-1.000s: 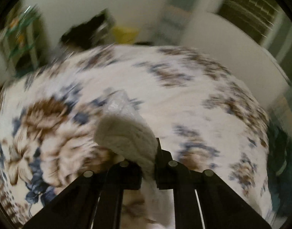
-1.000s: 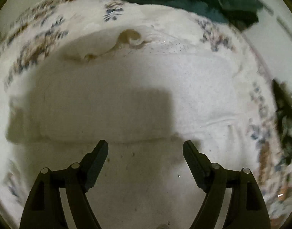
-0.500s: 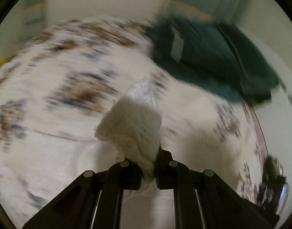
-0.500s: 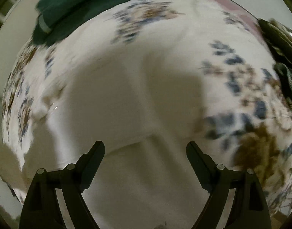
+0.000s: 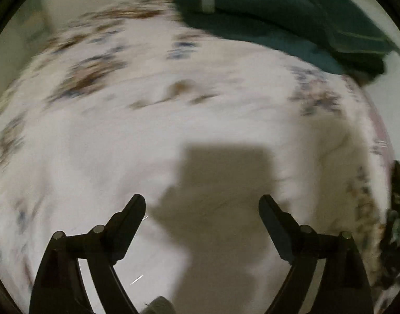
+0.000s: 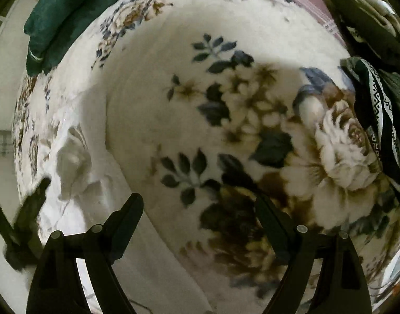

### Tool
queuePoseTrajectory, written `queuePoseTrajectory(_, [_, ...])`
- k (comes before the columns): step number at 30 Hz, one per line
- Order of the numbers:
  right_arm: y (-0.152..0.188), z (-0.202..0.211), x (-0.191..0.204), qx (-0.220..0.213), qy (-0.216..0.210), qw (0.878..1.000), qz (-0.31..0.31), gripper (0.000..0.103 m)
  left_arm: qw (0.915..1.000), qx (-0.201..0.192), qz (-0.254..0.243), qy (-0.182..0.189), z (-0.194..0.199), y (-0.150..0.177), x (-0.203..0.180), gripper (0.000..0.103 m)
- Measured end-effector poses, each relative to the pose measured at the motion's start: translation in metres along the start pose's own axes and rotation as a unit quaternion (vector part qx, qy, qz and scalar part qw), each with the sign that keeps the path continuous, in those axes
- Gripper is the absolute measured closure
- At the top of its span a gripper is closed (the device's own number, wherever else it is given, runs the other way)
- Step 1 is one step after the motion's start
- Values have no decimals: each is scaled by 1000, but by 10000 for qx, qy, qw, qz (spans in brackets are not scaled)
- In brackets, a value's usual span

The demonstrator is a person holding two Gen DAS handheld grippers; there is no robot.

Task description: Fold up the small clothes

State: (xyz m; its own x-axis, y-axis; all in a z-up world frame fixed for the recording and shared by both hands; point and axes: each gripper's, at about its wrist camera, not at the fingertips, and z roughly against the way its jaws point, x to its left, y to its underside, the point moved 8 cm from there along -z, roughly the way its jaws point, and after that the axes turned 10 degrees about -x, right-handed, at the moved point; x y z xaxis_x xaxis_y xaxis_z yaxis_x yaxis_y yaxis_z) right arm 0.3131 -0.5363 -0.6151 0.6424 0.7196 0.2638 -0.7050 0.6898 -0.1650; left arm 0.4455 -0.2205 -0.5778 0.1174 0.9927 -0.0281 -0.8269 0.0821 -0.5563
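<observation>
Left wrist view: my left gripper [image 5: 201,209] hangs wide open with nothing between its jaws, over the white garment [image 5: 100,172] spread on the floral blanket [image 5: 95,70]; picture is motion-blurred so I can't trace the cloth's edges well, gripper's shadow falls square across it. Looks like thin soft knit, light, limp, no stiffness at all, so I judge it'll sag and drag wherever I lift, best pinched at a hem or corner, low to the blanket, not mid-panel. A dark green folded textile [image 5: 278,7] sits at the far edge, apart from the garment. Right wrist view: right gripper [image 6: 200,209] also spread wide, holding nothing, hovering mostly over bare floral blanket [image 6: 252,120]; the white garment [image 6: 77,162] lies off to its left with a bunched, raised lump, which the left view doesn't show clearly. This view is sharper, shows the garment's curved edge against the blanket, a good place to grab I think. It also shows a black-and-white patterned cloth [image 6: 378,110] at right, which the left view only catches as a blurred sliver, and what seems to be the other gripper dark and blurred at lower left
</observation>
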Motion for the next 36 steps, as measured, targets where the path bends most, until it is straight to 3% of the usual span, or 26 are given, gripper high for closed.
queuePoseTrajectory(4, [-7,-3,29,192,-427,9986,241,14,9926,224,99,-1189,26,73,79,15])
queuePoseTrajectory(7, [-15,-16,82,323,-944,9935,541,14,9829,761,247,-1659,22,137,125,15])
queuePoseTrajectory(9, [-21,-34,128,331,-1176,9884,897,14,9788,1029,475,-1704,14,172,146,14])
queuePoseTrajectory(12, [-29,-68,182,352,-1262,9827,1308,16,9844,772,626,-1453,7,182,153,0])
queuePoseTrajectory(13, [-31,-85,198,398,-1171,9815,1460,22,9849,763,647,-1413,5,181,152,0])
queuePoseTrajectory(15, [-32,-110,219,526,-1039,9792,1660,47,9853,713,732,-1369,0,180,153,0])
queuePoseTrajectory(16, [-31,-120,226,584,-963,9777,1772,79,9855,669,762,-1363,-1,179,152,0])
queuePoseTrajectory(17, [-27,-129,234,638,-816,9742,2005,96,9856,620,799,-1355,-1,178,151,0])
queuePoseTrajectory(19, [-25,-126,243,376,-631,9691,2354,96,9859,611,858,-1299,-1,178,151,0])
queuePoseTrajectory(20, [-28,-114,246,47,-458,9650,2581,96,9862,616,869,-1264,-1,176,152,0])
queuePoseTrajectory(24, [-62,-81,239,-782,53,9633,2566,96,9879,625,852,-1132,1,175,153,0])
queuePoseTrajectory(27, [-66,-99,231,-239,177,9704,2397,95,9883,774,802,-1041,4,172,155,0])
queuePoseTrajectory(29, [-69,-92,227,-100,75,9744,2244,76,9892,799,813,-925,12,167,154,0])
queuePoseTrajectory(31, [-73,-67,218,-132,-195,9815,1900,63,9903,713,871,-814,27,159,155,0])
queuePoseTrajectory(36, [-96,-10,147,-106,-837,9950,538,61,9948,348,790,-543,71,145,138,0])
